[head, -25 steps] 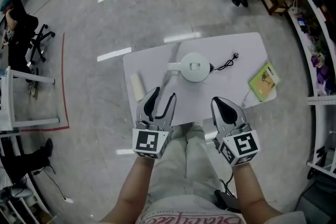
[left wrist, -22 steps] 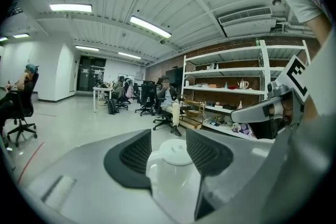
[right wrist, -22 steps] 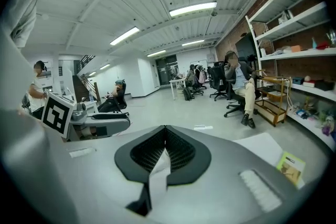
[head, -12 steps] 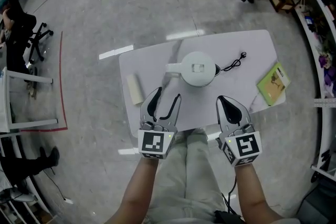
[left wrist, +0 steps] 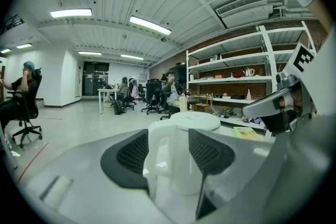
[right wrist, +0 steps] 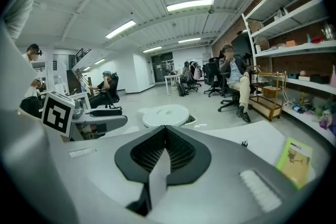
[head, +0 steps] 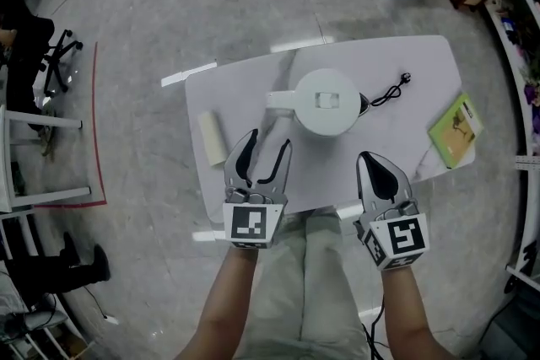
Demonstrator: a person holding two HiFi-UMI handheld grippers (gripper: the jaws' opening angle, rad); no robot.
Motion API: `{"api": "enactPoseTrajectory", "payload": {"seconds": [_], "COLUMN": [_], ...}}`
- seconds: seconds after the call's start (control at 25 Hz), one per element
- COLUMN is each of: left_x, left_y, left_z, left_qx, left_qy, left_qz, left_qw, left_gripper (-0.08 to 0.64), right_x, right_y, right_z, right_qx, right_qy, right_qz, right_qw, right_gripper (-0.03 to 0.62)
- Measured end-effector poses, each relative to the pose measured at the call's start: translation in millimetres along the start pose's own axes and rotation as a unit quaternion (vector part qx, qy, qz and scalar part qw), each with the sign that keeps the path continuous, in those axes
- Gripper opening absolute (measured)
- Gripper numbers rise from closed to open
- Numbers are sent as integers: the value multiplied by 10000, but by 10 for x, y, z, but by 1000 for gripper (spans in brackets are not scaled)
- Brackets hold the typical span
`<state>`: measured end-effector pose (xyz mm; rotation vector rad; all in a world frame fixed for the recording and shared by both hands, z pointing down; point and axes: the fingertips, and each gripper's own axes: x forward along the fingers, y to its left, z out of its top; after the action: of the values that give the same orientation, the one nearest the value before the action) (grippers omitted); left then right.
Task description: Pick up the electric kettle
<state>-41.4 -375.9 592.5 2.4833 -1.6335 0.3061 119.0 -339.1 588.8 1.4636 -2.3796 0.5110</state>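
Observation:
A white electric kettle (head: 325, 101) stands on the white table (head: 396, 139), its handle (head: 281, 99) pointing left. A black cord with a plug (head: 390, 91) trails from its right side. My left gripper (head: 265, 149) is open just in front of the handle; in the left gripper view the kettle (left wrist: 181, 155) and its handle stand between the spread jaws of the left gripper (left wrist: 167, 159), not gripped. My right gripper (head: 379, 172) is shut with nothing in it, over the table's front edge. In the right gripper view the kettle's lid (right wrist: 166, 114) shows beyond the right gripper (right wrist: 164, 162).
A cream roll (head: 211, 137) lies at the table's left end. A green booklet (head: 456, 129) lies at the right end. Office chairs (head: 51, 67) and a seated person stand off to the left. Shelves (head: 515, 29) run along the right.
Both grippers have advanced toward the kettle. The left gripper's open jaws now sit closer to the handle. The right gripper has stayed shut.

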Motion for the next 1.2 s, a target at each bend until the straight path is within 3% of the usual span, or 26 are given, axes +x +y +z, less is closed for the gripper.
{"api": "enactPoseTrajectory", "payload": {"seconds": [0.2,0.44,0.76,1.2], "left_x": [213,494,850,1190], "left_y": [114,367,431,582], "left_z": [-258,-470,-566,-593], "left_qx": [269,303,368,364], "left_qy": [123,146,178,210], "left_qz": [50,478,574,752], "left_qw": [9996,9983,9975,9963], "left_gripper": [228,228,228,227], "right_x": [109,208,348,566], "right_y": [-64,-155,-338,-558], "right_z": [-138,-303,-473,-427], "right_qx": [22,-4,1,-25], "right_qy": [44,133,223,216], "right_qz": [-42,-65,-104,-129], "right_qw": [10000,9999,9997,9997], "right_gripper": [23,23,23,23]}}
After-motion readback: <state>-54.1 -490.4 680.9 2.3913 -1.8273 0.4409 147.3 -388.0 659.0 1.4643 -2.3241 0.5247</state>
